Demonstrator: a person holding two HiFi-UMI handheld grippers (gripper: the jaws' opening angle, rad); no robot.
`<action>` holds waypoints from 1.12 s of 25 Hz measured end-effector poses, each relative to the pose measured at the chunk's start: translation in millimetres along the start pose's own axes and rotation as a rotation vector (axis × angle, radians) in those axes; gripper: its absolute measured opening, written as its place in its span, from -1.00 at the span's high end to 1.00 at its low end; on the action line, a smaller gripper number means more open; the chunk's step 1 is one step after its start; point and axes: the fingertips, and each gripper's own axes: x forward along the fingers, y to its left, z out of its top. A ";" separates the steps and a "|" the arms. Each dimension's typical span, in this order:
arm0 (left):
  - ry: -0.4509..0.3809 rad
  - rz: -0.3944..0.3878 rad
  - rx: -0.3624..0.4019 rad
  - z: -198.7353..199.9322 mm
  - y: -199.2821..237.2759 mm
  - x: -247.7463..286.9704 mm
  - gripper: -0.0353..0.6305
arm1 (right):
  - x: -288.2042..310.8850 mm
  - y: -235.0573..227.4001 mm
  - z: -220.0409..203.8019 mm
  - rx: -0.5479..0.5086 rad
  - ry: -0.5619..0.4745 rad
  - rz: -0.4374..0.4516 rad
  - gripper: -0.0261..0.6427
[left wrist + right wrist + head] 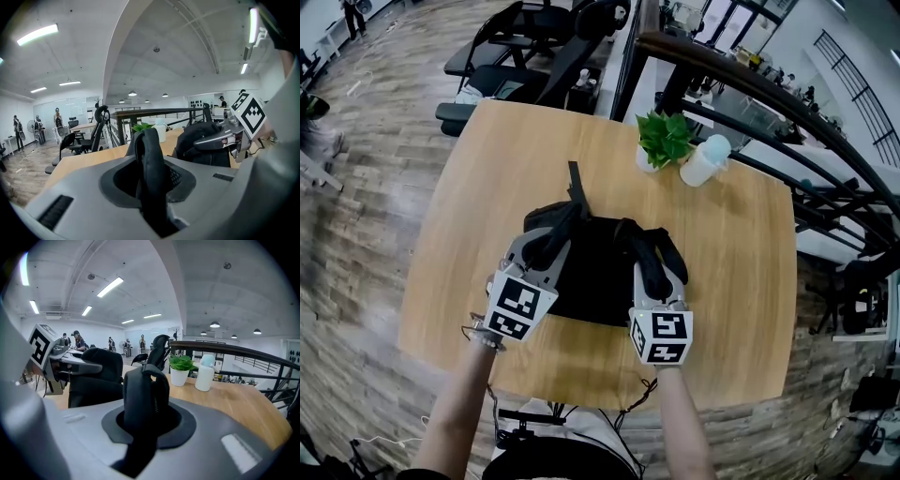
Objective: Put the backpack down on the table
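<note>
With your left gripper (542, 247) pinching one strap (150, 161) and your right gripper (655, 274) pinching the other strap (140, 397), ease the backpack (595, 281), low over the middle of the table (731, 253), down level until its base sits flat before releasing.

Swivel chairs (520, 42), a wooden table (487, 169), strip lights (37, 34) and a railing (712, 61) suggest an open-plan office.

Light-wood tabletop (478, 206) lies bare left and right of the black fabric backpack (598, 281). Beyond it, a green plant in a white pot (663, 141) and a white bottle (705, 161), possibly touching, obstruct the far edge.
</note>
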 end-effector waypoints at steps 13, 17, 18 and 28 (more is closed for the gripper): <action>0.035 -0.047 0.008 -4.9 -5.0 -1.9 0.48 | -0.5 12.3 3.5 0.042 -0.022 0.030 0.36; 0.008 -0.030 0.003 4.6 -2.1 -11.4 0.44 | -10.9 11.1 16.1 0.048 -0.061 0.018 0.33; -0.002 -0.026 -0.001 8.5 -1.1 -14.6 0.44 | -14.2 10.9 19.1 0.048 -0.067 0.015 0.33; -0.063 0.005 0.027 35.6 -6.6 -63.8 0.44 | -61.6 18.7 45.9 0.033 -0.155 -0.047 0.32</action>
